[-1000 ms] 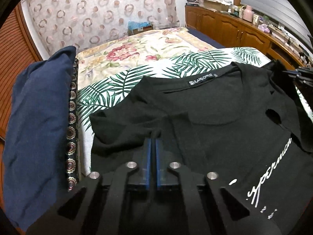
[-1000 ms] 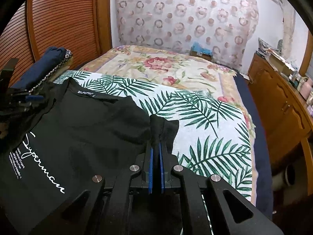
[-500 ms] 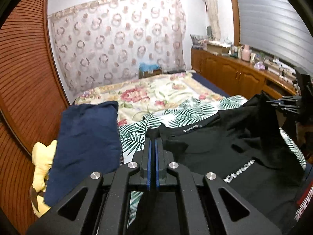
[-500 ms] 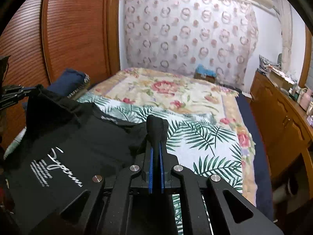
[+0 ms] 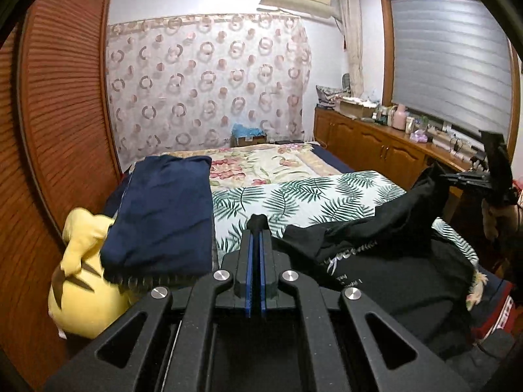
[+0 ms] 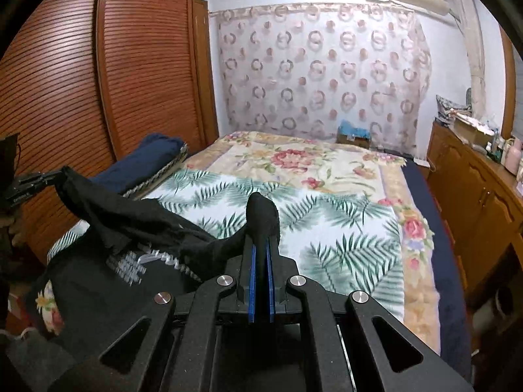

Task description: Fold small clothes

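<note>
A black T-shirt point(image 5: 376, 261) with white script print hangs between both grippers above the near end of the bed. My left gripper point(image 5: 255, 228) is shut on one corner of it. My right gripper point(image 6: 261, 225) is shut on the other corner, a wad of black cloth bulging past its tips. The shirt point(image 6: 130, 228) sags in the middle, its lower part draped over the bed's near edge. Each gripper shows at the side of the other's view: the right one point(image 5: 470, 178), the left one point(image 6: 32, 179).
The bed point(image 6: 327, 202) has a palm-leaf sheet and a floral cover behind it. A folded navy cloth point(image 5: 163, 215) lies on the bed's left side, over a yellow plush toy point(image 5: 81, 277). A slatted wooden wardrobe point(image 6: 98, 81) stands left, a wooden cabinet point(image 5: 376, 140) right.
Both grippers have risen and pulled back toward the bed's near end, lifting the black shirt off the sheet. The shirt lay flat a second ago; it now hangs and sags.
</note>
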